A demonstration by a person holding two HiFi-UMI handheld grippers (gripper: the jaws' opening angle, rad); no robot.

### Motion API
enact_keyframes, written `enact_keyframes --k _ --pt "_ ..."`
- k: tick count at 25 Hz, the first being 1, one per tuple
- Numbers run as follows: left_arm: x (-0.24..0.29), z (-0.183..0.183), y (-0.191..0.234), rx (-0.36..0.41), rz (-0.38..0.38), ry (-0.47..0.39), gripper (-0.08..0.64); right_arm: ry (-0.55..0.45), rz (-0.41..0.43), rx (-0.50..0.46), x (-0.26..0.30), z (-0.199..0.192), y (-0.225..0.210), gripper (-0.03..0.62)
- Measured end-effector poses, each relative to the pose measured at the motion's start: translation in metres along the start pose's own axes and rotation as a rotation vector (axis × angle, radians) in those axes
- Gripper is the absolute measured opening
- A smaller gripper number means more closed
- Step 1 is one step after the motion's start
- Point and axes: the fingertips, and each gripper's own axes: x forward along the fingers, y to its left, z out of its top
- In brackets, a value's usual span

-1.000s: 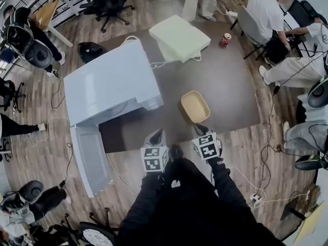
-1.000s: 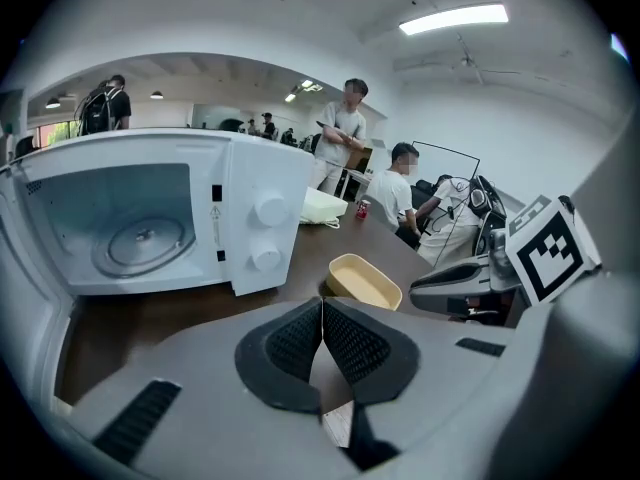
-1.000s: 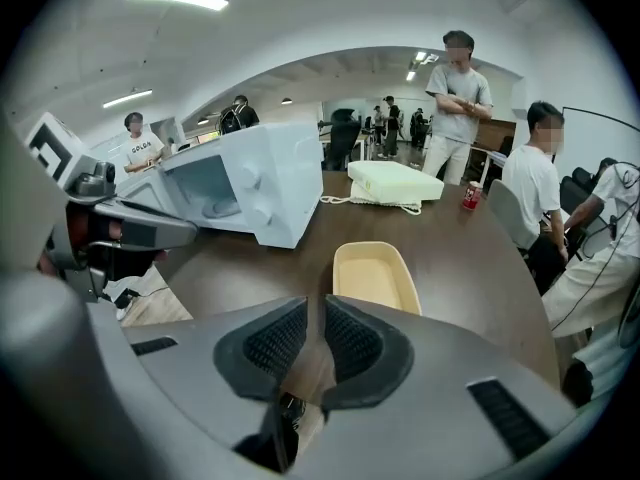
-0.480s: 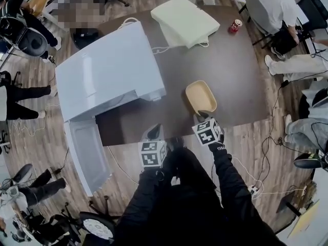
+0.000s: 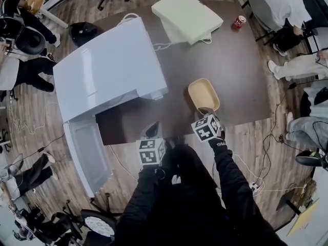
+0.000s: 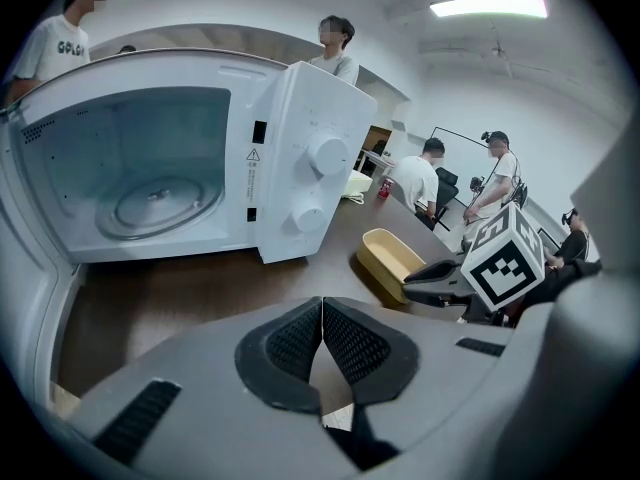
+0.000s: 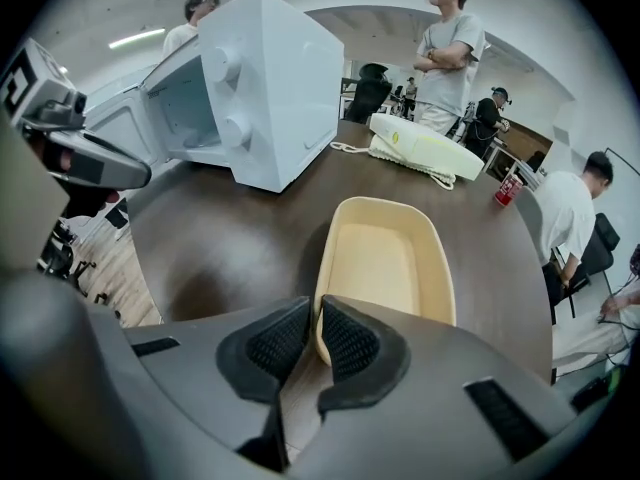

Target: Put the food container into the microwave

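Note:
The cream food container (image 5: pixel 203 95) lies empty on the dark table (image 5: pixel 236 70), to the right of the white microwave (image 5: pixel 110 70). The microwave's door (image 5: pixel 89 155) hangs open past the table's near edge, and its cavity with the glass turntable (image 6: pixel 160 198) is bare. My right gripper (image 5: pixel 205 113) is at the container's near end. In the right gripper view its pads (image 7: pixel 352 340) are shut on the near-left rim of the container (image 7: pixel 385 258). My left gripper (image 5: pixel 152 130) hovers at the table's near edge, shut and empty (image 6: pixel 322 313), facing the microwave (image 6: pixel 300 158).
A pale flat case (image 5: pixel 187 17) with a white cable lies at the far side of the table, and a red can (image 5: pixel 239 22) stands near the far right corner. Several people sit or stand around the table. Cables run over the wooden floor (image 5: pixel 256 152).
The right gripper has moved forward to the container's near end and now has its rim between the pads. The head view has shifted a little; the left gripper stays near the table edge.

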Motion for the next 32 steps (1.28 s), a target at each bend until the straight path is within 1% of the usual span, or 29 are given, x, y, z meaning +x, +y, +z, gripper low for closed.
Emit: enact_keyframes --k 1,7,13,19,25,32 --pt "0.0 0.0 0.001 -0.002 0.002 -0.001 0.034 0.003 -0.006 -0.002 0.0 0.0 -0.001 0.046" --pt "-0.004 0.003 0.006 -0.011 0.012 -0.008 0.034 -0.014 -0.041 -0.013 -0.01 0.006 -0.003 0.041" --pt "-0.012 0.0 0.007 -0.016 0.024 -0.017 0.034 -0.04 -0.06 -0.074 -0.032 0.012 0.006 0.037" --pt "-0.029 -0.008 0.017 -0.048 0.053 -0.044 0.034 -0.089 -0.057 -0.136 -0.06 0.021 0.029 0.037" --pt "-0.047 -0.026 0.03 -0.078 0.093 -0.059 0.034 -0.111 -0.012 -0.215 -0.079 0.021 0.067 0.037" --pt "-0.071 -0.051 0.055 -0.167 0.159 -0.078 0.034 -0.13 0.081 -0.338 -0.09 0.023 0.13 0.037"
